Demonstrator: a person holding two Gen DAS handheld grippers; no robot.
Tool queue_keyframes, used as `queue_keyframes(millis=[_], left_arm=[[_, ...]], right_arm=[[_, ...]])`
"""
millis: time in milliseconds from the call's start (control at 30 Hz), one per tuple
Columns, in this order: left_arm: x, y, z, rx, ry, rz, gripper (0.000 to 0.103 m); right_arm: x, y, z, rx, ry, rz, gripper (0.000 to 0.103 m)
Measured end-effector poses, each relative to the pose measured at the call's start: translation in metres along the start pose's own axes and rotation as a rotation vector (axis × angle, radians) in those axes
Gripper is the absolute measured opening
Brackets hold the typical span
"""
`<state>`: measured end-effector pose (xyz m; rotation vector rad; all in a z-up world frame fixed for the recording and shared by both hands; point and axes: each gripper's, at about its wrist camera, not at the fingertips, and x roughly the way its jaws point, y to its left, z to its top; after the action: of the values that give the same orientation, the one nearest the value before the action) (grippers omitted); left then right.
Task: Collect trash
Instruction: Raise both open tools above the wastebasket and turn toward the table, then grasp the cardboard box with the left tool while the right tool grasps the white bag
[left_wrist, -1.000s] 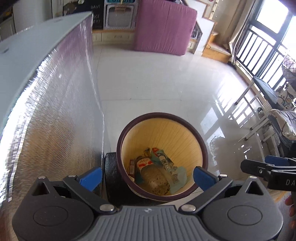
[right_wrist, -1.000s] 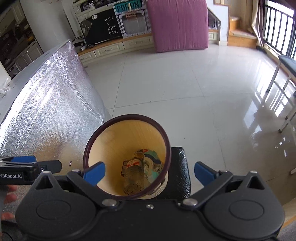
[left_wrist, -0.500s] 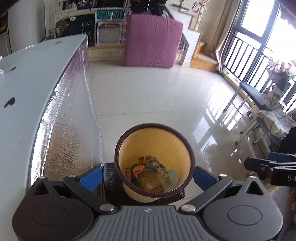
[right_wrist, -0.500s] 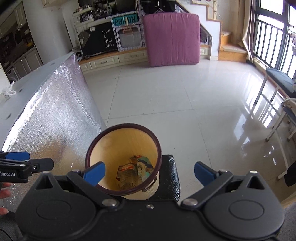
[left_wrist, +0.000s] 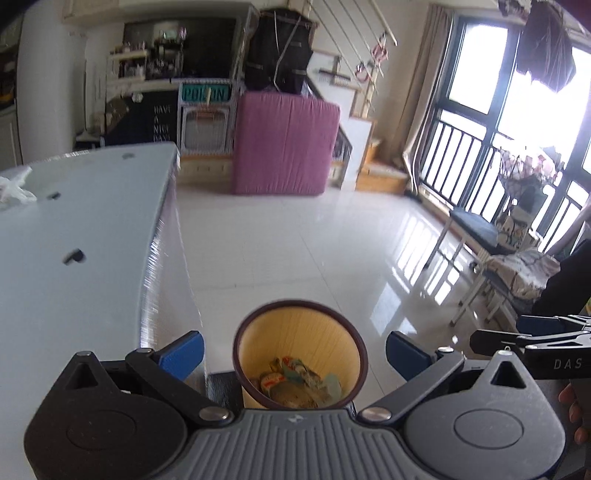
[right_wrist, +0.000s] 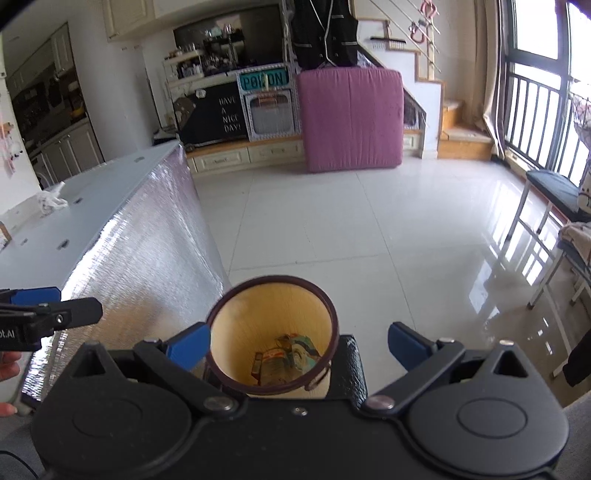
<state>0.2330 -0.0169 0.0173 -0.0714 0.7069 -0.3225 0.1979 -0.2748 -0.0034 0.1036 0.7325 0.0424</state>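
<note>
A tan trash bin with a dark brown rim (left_wrist: 300, 303) stands on the floor below me, beside the table. Wrappers and other trash (left_wrist: 295, 384) lie at its bottom. My left gripper (left_wrist: 293, 354) hovers above the bin, open and empty, its blue fingertips either side of the rim. My right gripper (right_wrist: 298, 345) is open and empty too, over the same bin (right_wrist: 271, 291) and its trash (right_wrist: 284, 358). The right gripper's fingers (left_wrist: 495, 336) show side-on at the right edge of the left wrist view. A crumpled white scrap (right_wrist: 51, 199) lies on the table top.
The pale table (left_wrist: 92, 229) with a foil-clad side (right_wrist: 147, 258) runs along the left. A black block (right_wrist: 351, 365) sits under the bin. A pink mattress (right_wrist: 351, 122) leans at the back. Chairs and a bench (right_wrist: 554, 192) line the window side; shiny tile floor lies between.
Both grippers have risen and tilted up. The bin now looks smaller and lower in both views, and the table top and far room have come into sight. Both stay open.
</note>
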Motion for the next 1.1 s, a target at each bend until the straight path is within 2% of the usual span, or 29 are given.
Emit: queue_keyframes(millis=[233, 500, 800, 1100], left_arm=[[-0.045, 0.033, 0.0, -0.044, -0.093, 0.034, 0.103], [-0.096, 0.088, -0.001, -0.086, -0.188, 0.137, 0.103], [-0.145, 0.169, -0.007, -0.118, -0.266, 0.272, 0.103], [-0.167, 0.27, -0.002, -0.096, -0.283, 0.412, 0.103]], right_arm=[[-0.025, 0.039, 0.008, -0.052, -0.093, 0.037, 0.103], [-0.03, 0.106, 0.019, -0.1, -0.162, 0.15, 0.103], [-0.022, 0.189, 0.039, -0.157, -0.207, 0.265, 0.103], [0.004, 0.275, 0.069, -0.255, -0.223, 0.368, 0.103]])
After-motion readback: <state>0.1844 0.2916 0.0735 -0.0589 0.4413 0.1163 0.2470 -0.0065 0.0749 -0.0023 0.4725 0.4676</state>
